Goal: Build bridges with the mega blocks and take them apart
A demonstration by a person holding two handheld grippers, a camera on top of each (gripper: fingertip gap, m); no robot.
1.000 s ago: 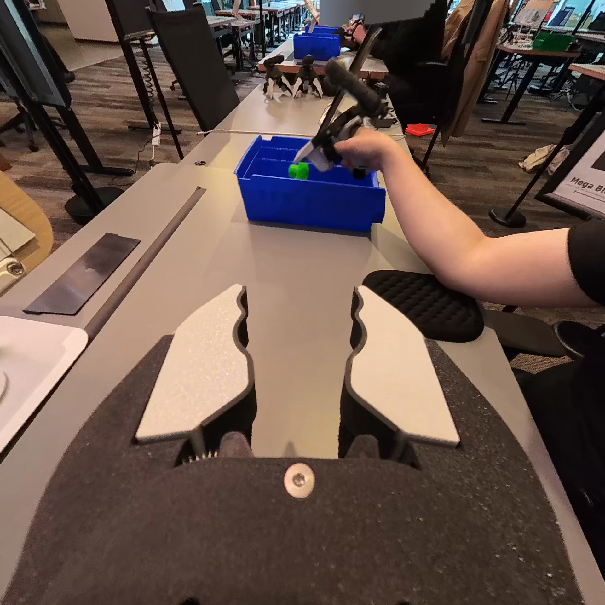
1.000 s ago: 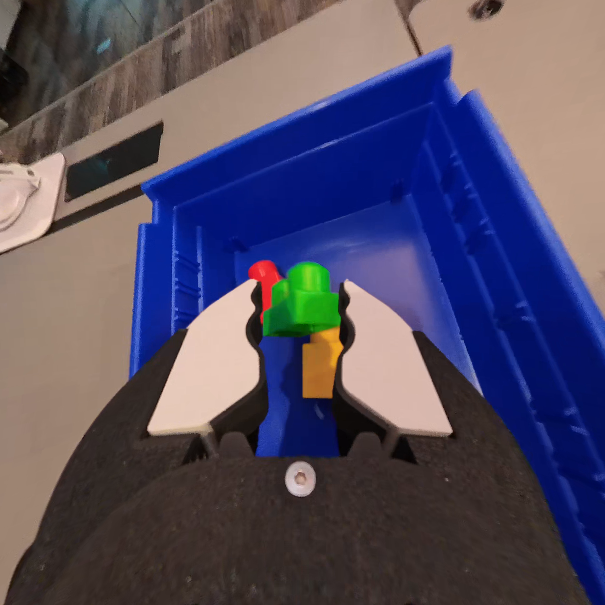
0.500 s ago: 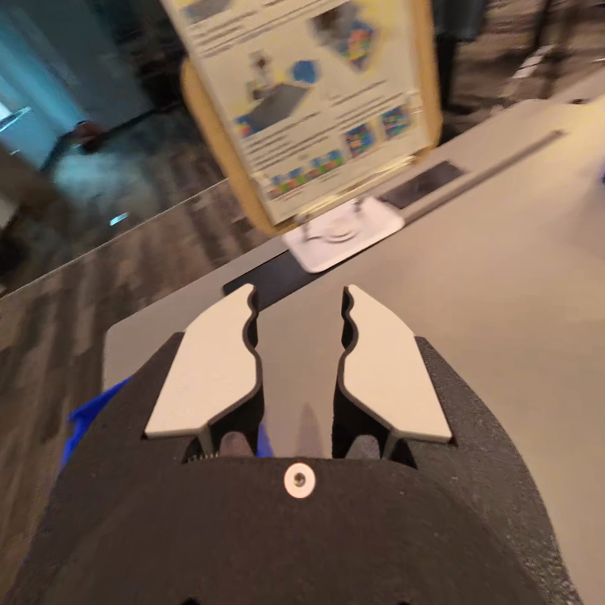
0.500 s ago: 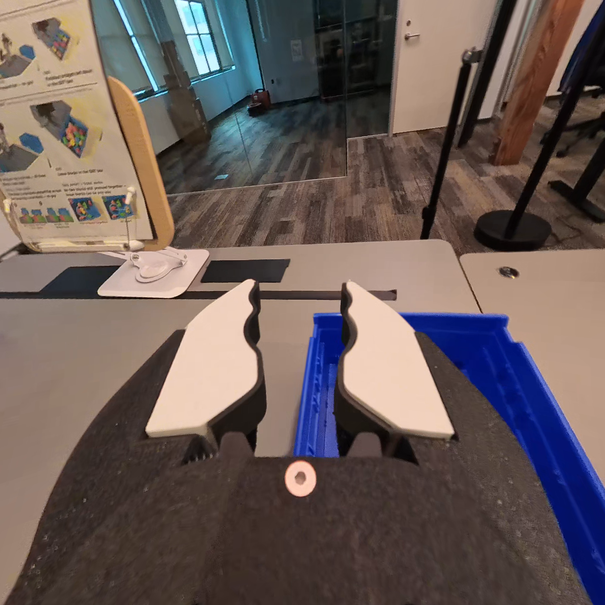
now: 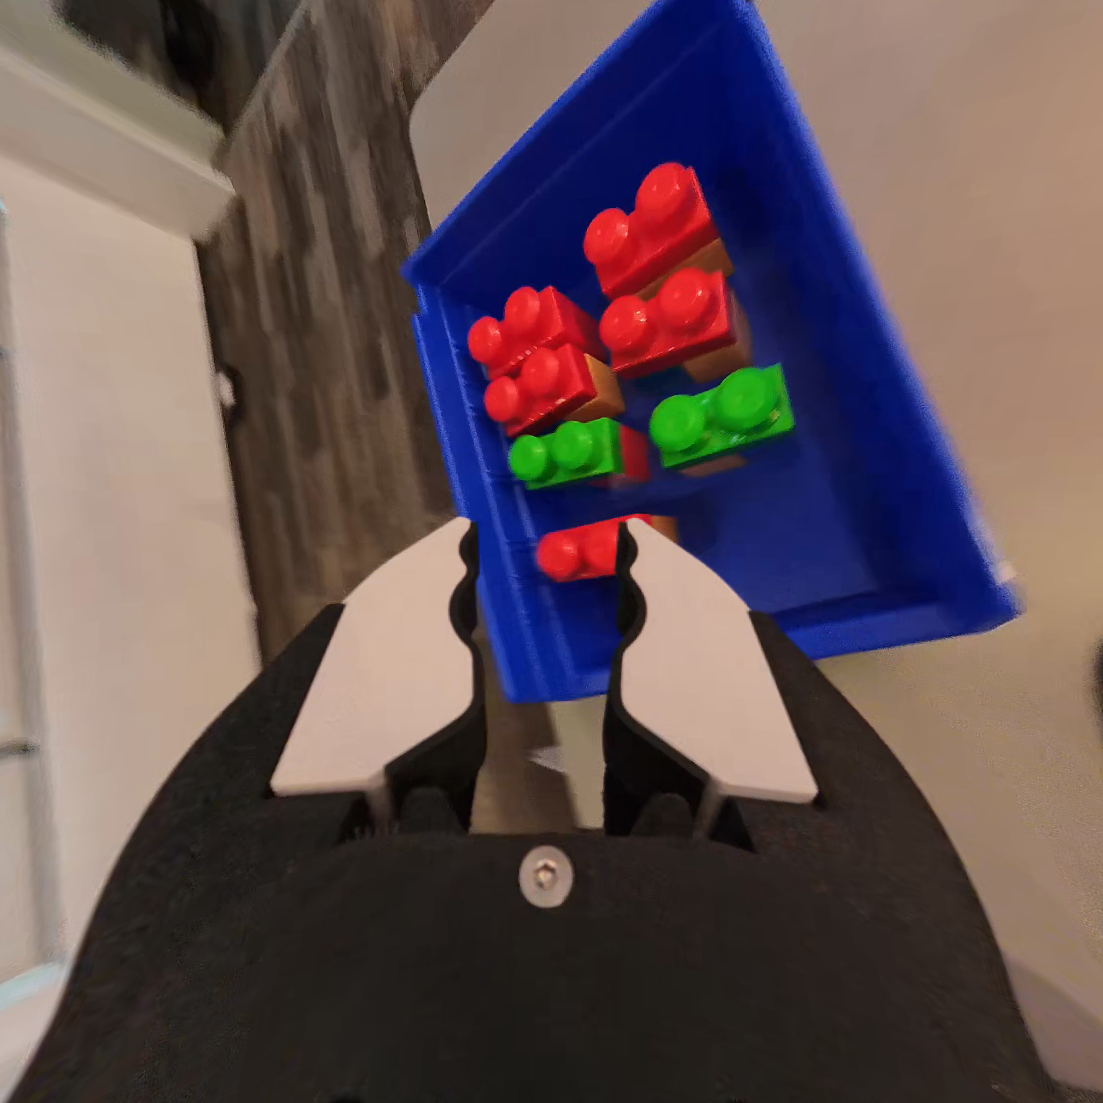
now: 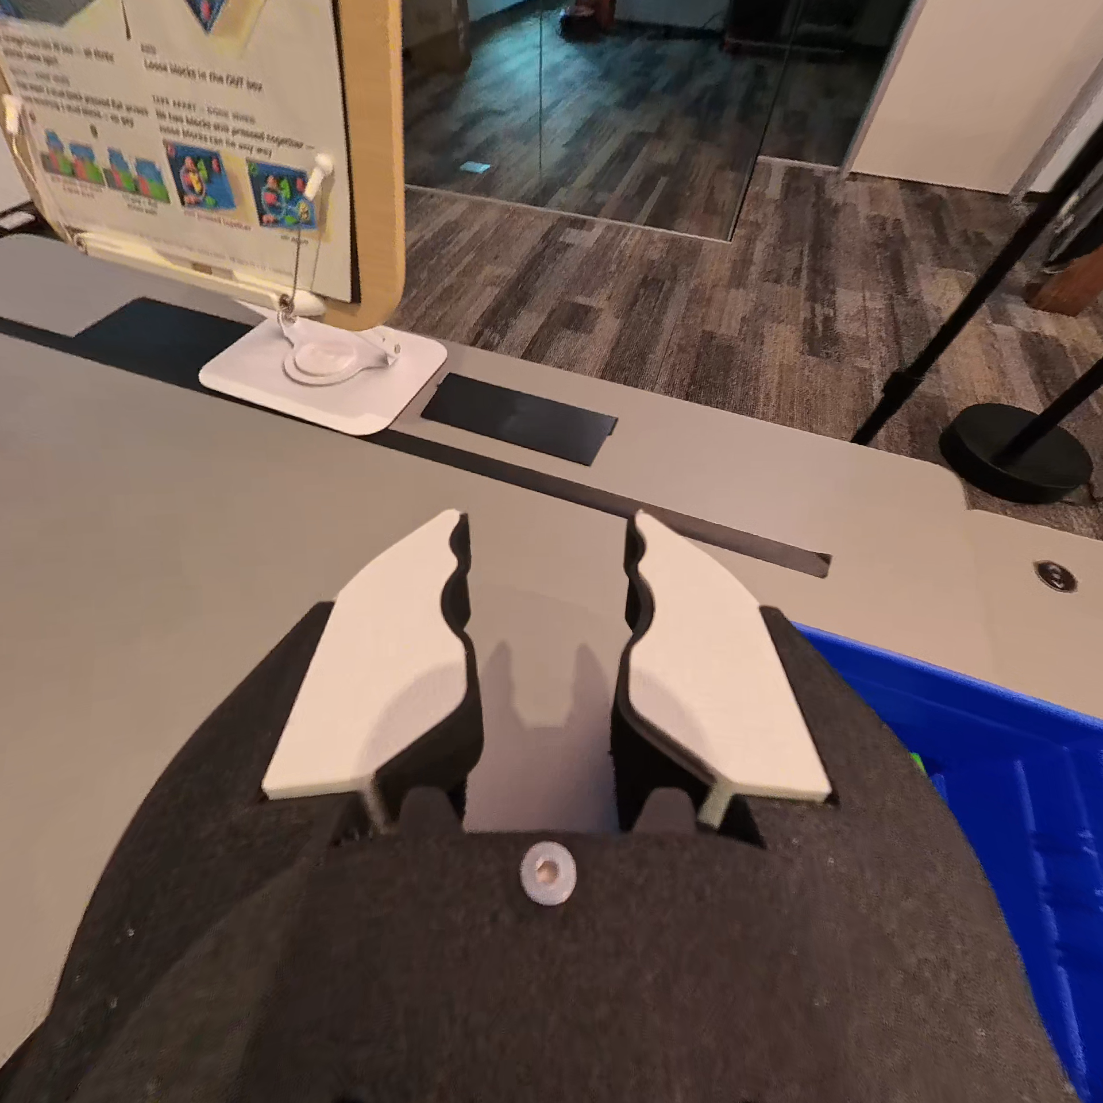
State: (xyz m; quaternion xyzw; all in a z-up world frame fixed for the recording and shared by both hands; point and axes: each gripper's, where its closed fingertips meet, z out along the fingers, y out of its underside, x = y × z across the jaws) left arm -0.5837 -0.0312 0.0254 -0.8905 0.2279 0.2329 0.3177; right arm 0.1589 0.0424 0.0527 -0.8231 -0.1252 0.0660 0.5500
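Note:
In the left wrist view a blue bin (image 5: 847, 382) on the grey table holds several built bridges with red tops (image 5: 653, 230) and green tops (image 5: 722, 412) over orange blocks. My left gripper (image 5: 544, 531) is open and empty above the bin's near left wall, just short of a small red block (image 5: 576, 552). In the right wrist view my right gripper (image 6: 546, 525) is open and empty over bare table (image 6: 179, 537). A second blue bin (image 6: 985, 794) lies at its lower right, with a sliver of green inside.
An instruction board on a wooden stand with a white base (image 6: 325, 376) stands at the table's far edge. A black plate (image 6: 519, 427) and a dark slot (image 6: 686, 525) lie beside it. A black stanchion base (image 6: 1014, 453) stands on the floor beyond. The left wrist view is blurred. The grippers' ends are close to 75 cm from one another.
My right gripper let go of the green block in its bin, lifted out and swung left over the table. My left gripper swung left and now looks down into the bin of bridges.

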